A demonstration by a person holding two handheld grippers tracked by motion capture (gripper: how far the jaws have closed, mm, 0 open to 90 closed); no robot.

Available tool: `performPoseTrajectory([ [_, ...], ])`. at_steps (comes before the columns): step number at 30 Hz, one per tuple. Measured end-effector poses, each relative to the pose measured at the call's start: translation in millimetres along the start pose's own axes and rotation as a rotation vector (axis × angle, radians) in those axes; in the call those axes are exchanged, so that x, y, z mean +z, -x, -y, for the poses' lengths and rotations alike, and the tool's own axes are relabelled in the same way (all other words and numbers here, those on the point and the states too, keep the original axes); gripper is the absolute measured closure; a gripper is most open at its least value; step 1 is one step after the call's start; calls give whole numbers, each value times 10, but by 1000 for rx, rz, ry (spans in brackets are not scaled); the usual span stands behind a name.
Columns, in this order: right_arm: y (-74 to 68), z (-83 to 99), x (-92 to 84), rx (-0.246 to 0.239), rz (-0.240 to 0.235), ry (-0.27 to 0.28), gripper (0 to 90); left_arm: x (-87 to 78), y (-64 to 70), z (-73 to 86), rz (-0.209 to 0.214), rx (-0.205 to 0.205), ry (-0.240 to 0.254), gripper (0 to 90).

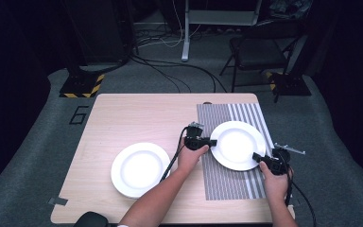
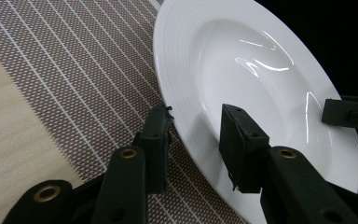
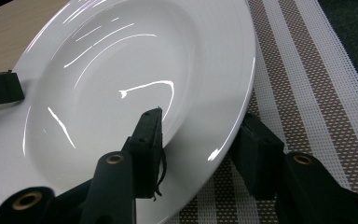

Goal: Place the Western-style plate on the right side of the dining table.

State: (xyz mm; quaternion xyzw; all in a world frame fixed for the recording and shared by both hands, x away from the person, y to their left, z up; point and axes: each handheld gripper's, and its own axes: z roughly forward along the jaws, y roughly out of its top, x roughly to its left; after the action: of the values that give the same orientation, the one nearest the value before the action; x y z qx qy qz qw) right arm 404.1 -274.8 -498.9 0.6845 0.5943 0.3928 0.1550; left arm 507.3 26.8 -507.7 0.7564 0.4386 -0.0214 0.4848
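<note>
In the left gripper view the white plate (image 2: 242, 70) runs off the top and bottom edges, and the jaws hide part of its near rim. In the right gripper view its left side is cut off. Whether pads press the rim cannot be told. In the high view the second plate (image 1: 141, 169) is too small for detail.

White plate (image 1: 237, 144) on grey-and-white striped mat (image 1: 227, 179).

A lab or studio: floor cables (image 1: 170, 71), hazard-striped stand bases (image 1: 81, 87), a folding chair (image 1: 260, 47), dark surroundings.
</note>
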Motion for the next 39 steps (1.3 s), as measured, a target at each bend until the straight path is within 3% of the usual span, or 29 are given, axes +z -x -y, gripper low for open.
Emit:
performPoseTrajectory([
  [8, 0, 3, 34, -8, 13, -14, 547, 21, -7, 10, -24, 18, -9, 635],
  [25, 23, 6, 69, -12, 22, -15, 525, 28, -13, 16, -26, 0, -11, 614],
  [28, -10, 15, 31, -32, 30, -13, 502, -18, 5, 6, -42, 23, 6, 621],
  [32, 3, 58, -38, -26, 29, 11, 493, -123, 50, -54, -24, 30, 42, 624],
  [39, 6, 91, -261, -66, 30, 55, 469, -263, 55, -54, -40, 65, 38, 618],
])
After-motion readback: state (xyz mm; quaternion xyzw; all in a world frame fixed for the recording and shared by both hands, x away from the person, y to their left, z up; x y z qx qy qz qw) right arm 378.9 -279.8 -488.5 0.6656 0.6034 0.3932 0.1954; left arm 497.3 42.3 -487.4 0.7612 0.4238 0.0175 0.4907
